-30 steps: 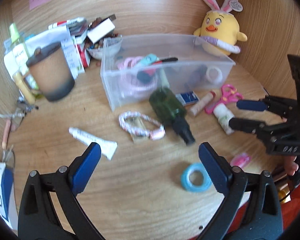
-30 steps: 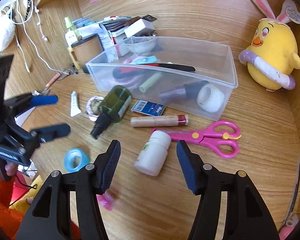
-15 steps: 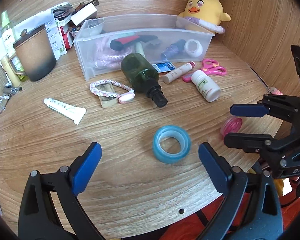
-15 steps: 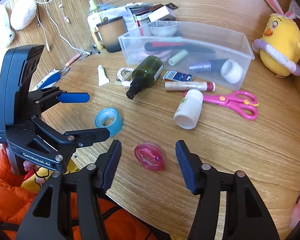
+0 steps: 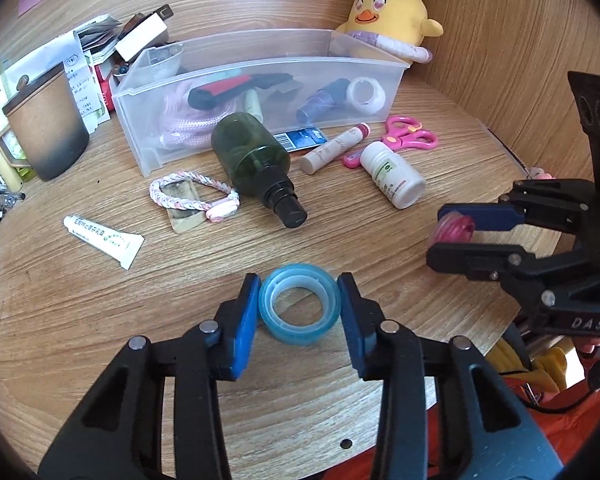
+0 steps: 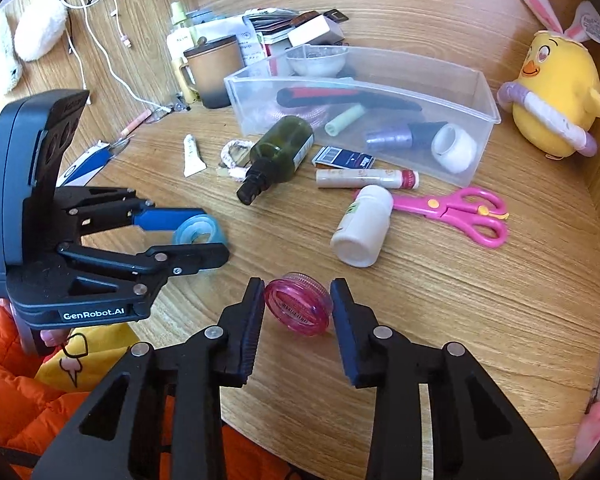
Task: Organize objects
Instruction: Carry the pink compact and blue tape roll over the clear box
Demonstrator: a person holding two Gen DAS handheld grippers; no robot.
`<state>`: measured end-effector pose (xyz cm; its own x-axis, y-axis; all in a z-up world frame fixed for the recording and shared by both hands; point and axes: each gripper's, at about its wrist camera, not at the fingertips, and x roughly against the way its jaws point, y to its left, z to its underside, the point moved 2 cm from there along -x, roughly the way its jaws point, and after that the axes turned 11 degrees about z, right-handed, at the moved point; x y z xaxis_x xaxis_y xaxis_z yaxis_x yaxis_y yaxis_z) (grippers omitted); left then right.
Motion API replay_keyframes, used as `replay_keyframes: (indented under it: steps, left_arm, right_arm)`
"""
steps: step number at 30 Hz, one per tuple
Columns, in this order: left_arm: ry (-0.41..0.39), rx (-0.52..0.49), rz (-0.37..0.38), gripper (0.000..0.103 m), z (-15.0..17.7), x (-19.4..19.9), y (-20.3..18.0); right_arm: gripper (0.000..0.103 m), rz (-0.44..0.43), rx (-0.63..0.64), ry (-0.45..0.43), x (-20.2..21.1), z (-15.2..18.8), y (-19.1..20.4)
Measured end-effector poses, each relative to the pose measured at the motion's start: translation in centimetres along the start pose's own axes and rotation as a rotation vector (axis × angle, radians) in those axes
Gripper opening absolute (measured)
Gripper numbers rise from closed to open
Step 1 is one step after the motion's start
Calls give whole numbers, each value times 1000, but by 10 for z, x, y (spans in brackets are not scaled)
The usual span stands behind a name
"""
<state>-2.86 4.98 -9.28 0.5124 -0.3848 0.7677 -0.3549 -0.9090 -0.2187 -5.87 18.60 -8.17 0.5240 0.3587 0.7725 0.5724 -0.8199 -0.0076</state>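
A round wooden desk (image 5: 380,240) with wooden walls behind it fills both views.

In the lower middle of the left wrist view, the left gripper (image 5: 299,312) has its two blue pads on both sides of a blue tape roll (image 5: 298,304). The pads touch the roll's outer wall, so the claw is closed on it. The roll lies flat on the desk, translucent, with a pale inner core.

In the lower middle of the right wrist view, the right gripper (image 6: 298,306) is narrowed around a small pink round case (image 6: 299,304). Both pads are at its sides and seem to touch it. The case is translucent pink with ribbed edges, and it lies a little tilted near the front edge of the desk.

Farther, in the centre of the left wrist view, a dark green spray bottle (image 5: 256,164) lies on its side, its black nozzle toward the camera. To its left are a braided pink-white bracelet (image 5: 192,196) and a white tube (image 5: 104,238). To its right are a white pill bottle (image 5: 394,174), a lip balm stick (image 5: 334,148) and pink scissors (image 5: 404,138).

Behind them stands a clear plastic bin (image 5: 260,68) with several items inside. A brown lidded mug (image 5: 46,128) is at the left, and a yellow chick plush (image 5: 388,12) at the upper right.
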Motion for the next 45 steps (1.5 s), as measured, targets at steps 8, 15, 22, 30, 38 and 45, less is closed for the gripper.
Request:
replay_keyframes:
  steps: [8,15,22,30,38,45]
  left_arm:
    - [-50,6,-2,39,-10,15,2]
    - [-149,0,-22,39,-37,37,7]
    - [-232,-1,-26,39,-65,52,14]
    - [-294,8,-38,39,-94,60,24]
    - [-332,33,-43,39,-124,58,36]
    - [-314,54,-41,39,-146,45,50]
  right_arm:
    - [31,11,-37,-38,4,-12,-12]
    - [31,20,-66,-103,13,-31,-19]
    - [31,36,-70,-157,19,-55,-25]
    - [31,37,-101,-228,25,-87,-33]
    - [31,61,-120,-272,24,-122,-45]
    - [31,86,-130,-271,12,-143,-53]
